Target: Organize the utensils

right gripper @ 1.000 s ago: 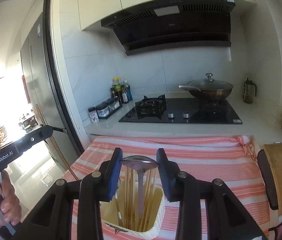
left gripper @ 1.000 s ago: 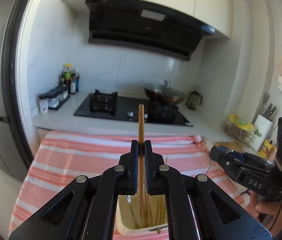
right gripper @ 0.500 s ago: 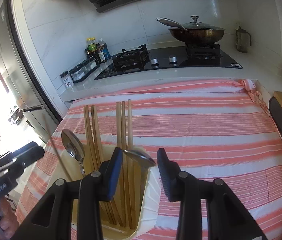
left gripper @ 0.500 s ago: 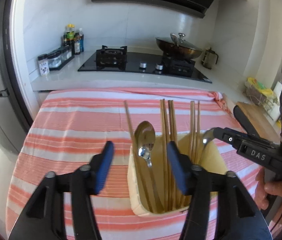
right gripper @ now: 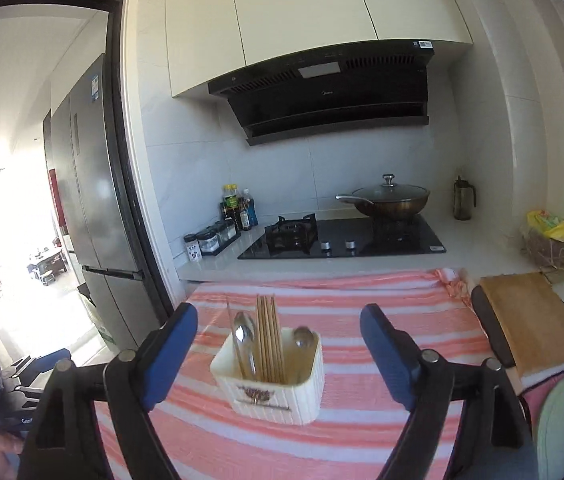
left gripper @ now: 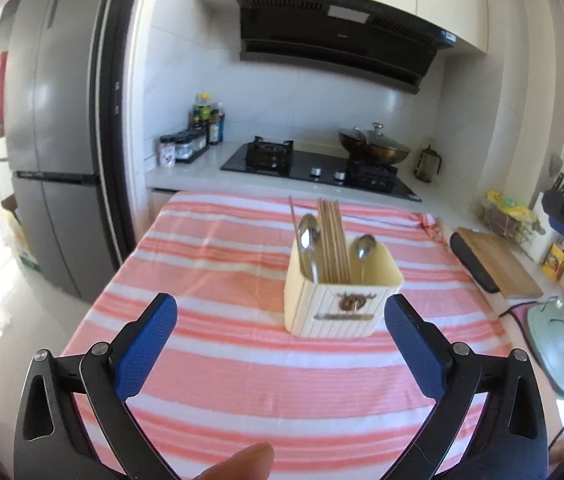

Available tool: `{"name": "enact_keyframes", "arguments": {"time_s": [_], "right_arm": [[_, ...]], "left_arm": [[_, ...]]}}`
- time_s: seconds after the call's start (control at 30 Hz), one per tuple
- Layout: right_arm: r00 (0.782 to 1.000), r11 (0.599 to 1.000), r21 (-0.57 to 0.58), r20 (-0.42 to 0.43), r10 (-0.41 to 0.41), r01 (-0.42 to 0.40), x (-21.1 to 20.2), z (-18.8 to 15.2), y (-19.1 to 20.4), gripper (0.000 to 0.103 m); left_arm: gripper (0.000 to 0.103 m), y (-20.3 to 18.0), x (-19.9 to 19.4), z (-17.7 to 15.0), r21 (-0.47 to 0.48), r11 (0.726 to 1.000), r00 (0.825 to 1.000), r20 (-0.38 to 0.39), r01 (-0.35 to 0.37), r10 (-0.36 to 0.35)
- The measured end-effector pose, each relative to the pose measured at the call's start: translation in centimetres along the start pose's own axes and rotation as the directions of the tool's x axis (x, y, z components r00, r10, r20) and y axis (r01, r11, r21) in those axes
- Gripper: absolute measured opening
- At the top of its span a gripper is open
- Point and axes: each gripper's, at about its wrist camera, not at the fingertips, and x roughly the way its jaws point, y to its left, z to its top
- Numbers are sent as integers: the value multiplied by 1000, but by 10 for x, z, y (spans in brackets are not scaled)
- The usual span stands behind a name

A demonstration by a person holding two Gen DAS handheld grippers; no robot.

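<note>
In the left wrist view, the left gripper has just opened its jaws wide and holds nothing; the cream holder with chopsticks and spoons stands on the striped cloth just ahead. In the right wrist view, the right gripper has also just opened wide and is empty, with the holder standing past its tips.

Both wrist views toward utensil holder

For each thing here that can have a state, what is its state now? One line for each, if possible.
Left gripper: open, holds nothing, jaws have just been opening.
Right gripper: open, holds nothing, jaws have just been opening.
Utensil holder: upright on the striped cloth.
Chopsticks: standing in the holder.
Spoons: standing, bowls up.
Pan: lid on.
</note>
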Motion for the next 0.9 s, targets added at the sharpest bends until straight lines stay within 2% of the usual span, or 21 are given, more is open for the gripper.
{"name": "enact_keyframes", "arguments": {"time_s": [0.13,0.23,0.33,0.5,0.63,0.9], "right_arm": [[995,999,2,-91,-32,33,-28,-61,16,91],[987,996,-17,-128,-92,91,-45,-89,23,93],[982,992,-49,-140,-125,119,-62,-99,32,103],[982,986,-94,-117,-150,139,-82,-94,45,103],[982,982,-116,-101,-159,147,-96,-89,53,103],[987,984,-124,-77,-141,131,-116,-85,62,103]], "left_arm": [[103,-15,-16,-30,29,991,990,-54,-130,131],[103,-27,-32,-41,92,980,983,-24,-177,180],[103,-32,-47,-47,113,981,987,-21,-154,158],[103,-44,-72,-44,142,981,991,9,-132,132],[103,-47,-88,-43,136,986,995,5,-99,99],[103,-48,-105,-44,139,984,994,25,-113,111]]}}
